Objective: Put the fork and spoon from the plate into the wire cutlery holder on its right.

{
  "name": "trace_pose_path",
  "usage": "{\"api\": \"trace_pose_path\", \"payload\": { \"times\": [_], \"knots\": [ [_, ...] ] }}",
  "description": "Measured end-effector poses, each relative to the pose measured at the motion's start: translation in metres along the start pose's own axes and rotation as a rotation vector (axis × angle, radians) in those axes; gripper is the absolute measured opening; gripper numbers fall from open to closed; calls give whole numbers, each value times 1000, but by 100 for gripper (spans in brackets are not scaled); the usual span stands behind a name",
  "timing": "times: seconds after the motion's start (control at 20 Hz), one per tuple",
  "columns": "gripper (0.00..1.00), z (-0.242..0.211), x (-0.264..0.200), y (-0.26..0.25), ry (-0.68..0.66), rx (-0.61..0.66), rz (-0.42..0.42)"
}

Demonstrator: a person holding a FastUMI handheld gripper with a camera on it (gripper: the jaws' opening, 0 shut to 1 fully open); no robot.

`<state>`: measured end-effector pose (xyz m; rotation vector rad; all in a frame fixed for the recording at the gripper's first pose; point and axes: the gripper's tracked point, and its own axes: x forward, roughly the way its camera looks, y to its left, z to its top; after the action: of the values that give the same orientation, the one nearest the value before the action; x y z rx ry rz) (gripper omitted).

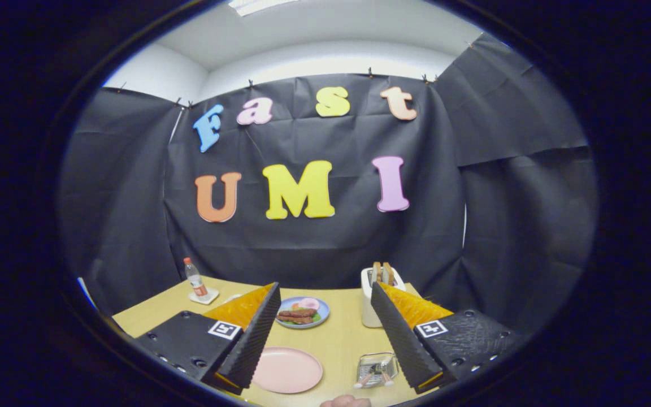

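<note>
The tool (325, 339) is hovering wide open, gripping nothing, while the cutlery (375, 377) is already sitting in the wire holder (377, 367) just inside its right finger, pink plate (287, 369) lying bare between the fingers.

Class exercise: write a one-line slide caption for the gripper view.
Open claw above the empty pink plate, cutlery in the wire holder.
</note>
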<state>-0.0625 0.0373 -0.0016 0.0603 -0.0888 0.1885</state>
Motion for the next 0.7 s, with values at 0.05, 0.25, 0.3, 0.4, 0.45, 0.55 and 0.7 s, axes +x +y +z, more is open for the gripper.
{"api": "trace_pose_path", "payload": {
  "times": [0.05, 0.25, 0.3, 0.4, 0.45, 0.55, 0.7],
  "knots": [
    [96, -8, -2, 4, 2, 4, -3],
    [96, -15, -10, 4, 32, 3, 3],
    [96, -14, -8, 2, 29, -2, -2],
    [96, -8, -11, -1, 12, -14, -18],
    [96, -3, -13, -1, 0, -18, -22],
    [96, 3, -19, -3, -10, -26, -24],
    [96, 15, -34, -3, -22, -26, -26]
  ]
}}
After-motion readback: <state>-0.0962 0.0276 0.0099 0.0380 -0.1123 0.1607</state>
